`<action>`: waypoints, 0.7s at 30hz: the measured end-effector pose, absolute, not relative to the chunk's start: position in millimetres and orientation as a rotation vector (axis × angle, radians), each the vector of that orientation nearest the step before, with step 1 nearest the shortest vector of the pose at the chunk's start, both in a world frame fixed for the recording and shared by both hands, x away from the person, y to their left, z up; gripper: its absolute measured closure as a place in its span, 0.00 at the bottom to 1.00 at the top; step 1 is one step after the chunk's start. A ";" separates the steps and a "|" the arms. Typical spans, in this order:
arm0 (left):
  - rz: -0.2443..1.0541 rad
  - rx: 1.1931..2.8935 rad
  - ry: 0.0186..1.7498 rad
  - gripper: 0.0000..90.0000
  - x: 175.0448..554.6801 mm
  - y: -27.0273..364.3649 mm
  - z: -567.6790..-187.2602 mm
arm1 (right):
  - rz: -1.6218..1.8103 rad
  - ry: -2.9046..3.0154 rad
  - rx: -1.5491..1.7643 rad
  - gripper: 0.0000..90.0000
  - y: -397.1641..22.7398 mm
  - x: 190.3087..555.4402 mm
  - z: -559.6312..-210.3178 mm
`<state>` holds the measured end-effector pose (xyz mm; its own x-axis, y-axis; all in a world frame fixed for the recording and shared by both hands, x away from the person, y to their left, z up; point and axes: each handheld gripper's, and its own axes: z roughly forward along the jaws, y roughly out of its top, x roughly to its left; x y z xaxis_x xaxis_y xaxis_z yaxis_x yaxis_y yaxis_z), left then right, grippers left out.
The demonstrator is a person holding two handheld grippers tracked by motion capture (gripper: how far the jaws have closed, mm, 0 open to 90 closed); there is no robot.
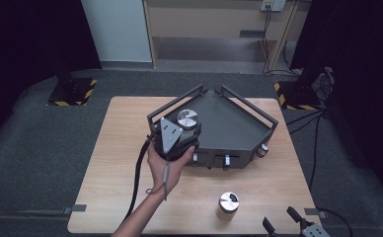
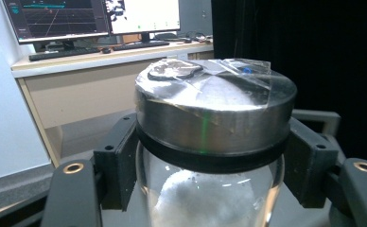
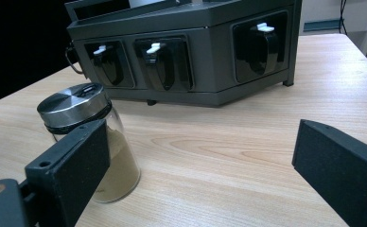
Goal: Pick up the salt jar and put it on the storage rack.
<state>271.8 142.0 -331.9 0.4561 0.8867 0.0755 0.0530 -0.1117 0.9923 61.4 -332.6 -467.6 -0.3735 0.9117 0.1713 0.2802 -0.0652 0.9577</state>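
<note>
My left gripper (image 1: 188, 130) is shut on a glass jar (image 1: 187, 119) with a silver metal lid, held over the left front corner of a dark grey angular rack (image 1: 229, 129). In the left gripper view the jar (image 2: 214, 104) sits between both pads, with white powder inside and clear tape across its lid. A second jar (image 1: 228, 202) with the same kind of lid stands on the table in front of the rack. In the right gripper view this jar (image 3: 84, 137) holds brown powder and stands just beyond the left pad. My right gripper (image 1: 282, 219) is open, with nothing between its jaws.
The rack's front face (image 3: 191, 47) has three recessed slots with white-tipped levers. The wooden table (image 1: 120, 163) has bare room to the left. A wooden shelf unit (image 1: 214, 29) and hazard-striped stand bases (image 1: 73, 91) lie on the floor beyond it.
</note>
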 end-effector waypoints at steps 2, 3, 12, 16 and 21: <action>0.884 1.523 0.861 0.34 275.5 140.3 -331.2 | 1.467 1.657 1.285 0.06 -332.8 61.7 -467.8; 0.889 1.526 0.862 0.34 281.2 138.0 -330.4 | 1.467 1.656 1.285 0.06 -332.8 61.8 -467.8; 0.894 1.540 0.909 0.34 341.3 111.0 -337.3 | 1.481 1.675 1.266 0.06 -333.0 64.3 -468.1; 0.886 1.561 0.958 0.34 362.4 100.4 -344.8 | 1.488 1.677 1.267 0.06 -333.2 65.2 -468.4; 0.899 1.583 1.010 0.34 378.8 91.8 -357.0 | 1.492 1.685 1.270 0.06 -333.8 67.5 -469.0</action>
